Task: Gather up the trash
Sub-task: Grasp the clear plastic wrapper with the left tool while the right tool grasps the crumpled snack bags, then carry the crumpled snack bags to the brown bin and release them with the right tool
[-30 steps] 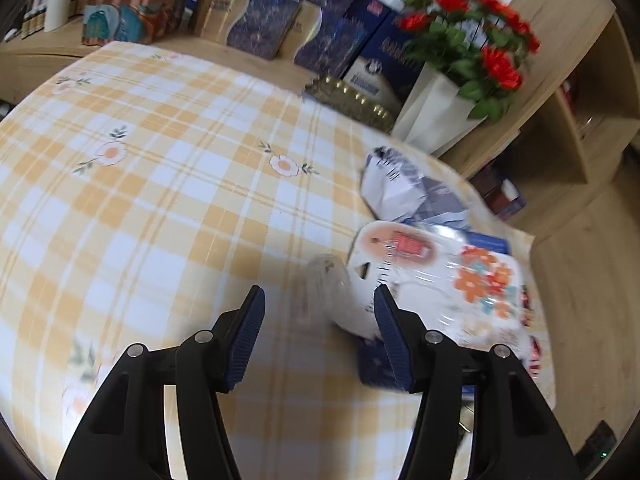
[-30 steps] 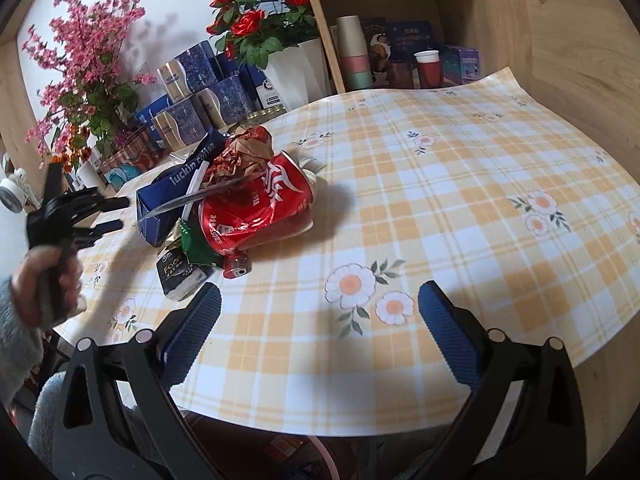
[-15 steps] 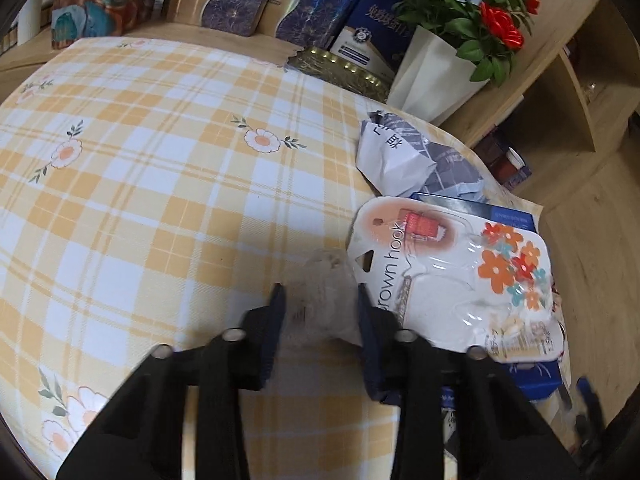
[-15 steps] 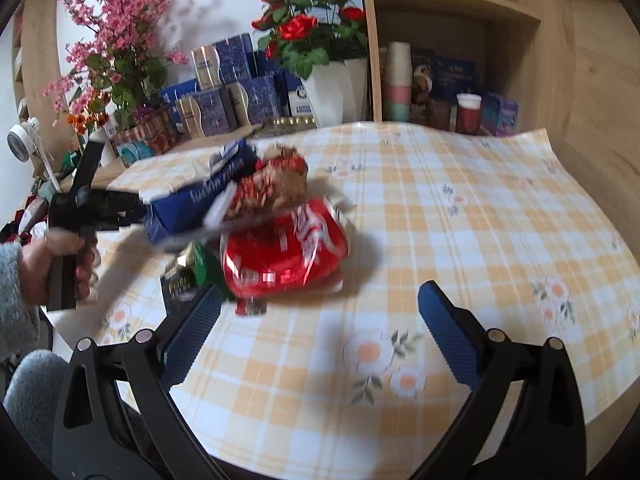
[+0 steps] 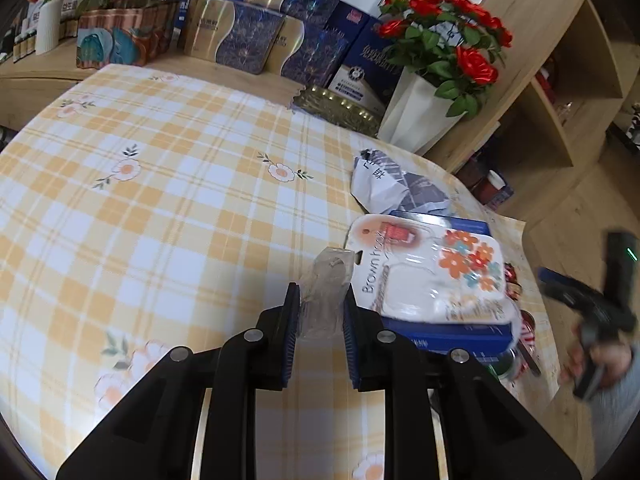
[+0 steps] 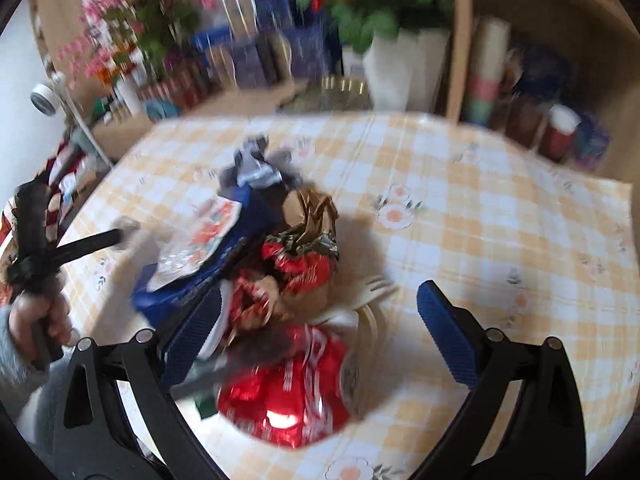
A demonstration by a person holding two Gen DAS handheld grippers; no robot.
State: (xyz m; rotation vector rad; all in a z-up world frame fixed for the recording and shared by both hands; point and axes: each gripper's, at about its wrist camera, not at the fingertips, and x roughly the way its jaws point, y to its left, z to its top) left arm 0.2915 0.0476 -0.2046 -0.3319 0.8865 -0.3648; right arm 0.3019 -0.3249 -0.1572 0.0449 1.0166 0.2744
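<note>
Nearest in the left wrist view, the left gripper, black arms with blue ribbed pads, just closed narrow on a crumpled clear plastic wrapper pinched between the pads above a yellow-and-white checked tablecloth with small flowers. Just right of the wrapper, a white blister card printed with orange flowers, lying on a flat dark blue box. Beyond these, a crumpled grey-and-white paper wrapper, then a white vase of red roses and a row of blue and gold gift boxes on a wooden ledge. At the far right edge, blurred, a hand gripping a second black tool. In the blurred right wrist view, the right gripper, jaws wide though just narrowed a little, poised over the trash heap with nothing pressed between the pads: nearest a shiny red foil bag, a pale plastic fork beside it, then crumpled brown paper and the dark blue box. Farther back, the roses, a pink blossom spray and a wooden shelf with stacked paper cups
</note>
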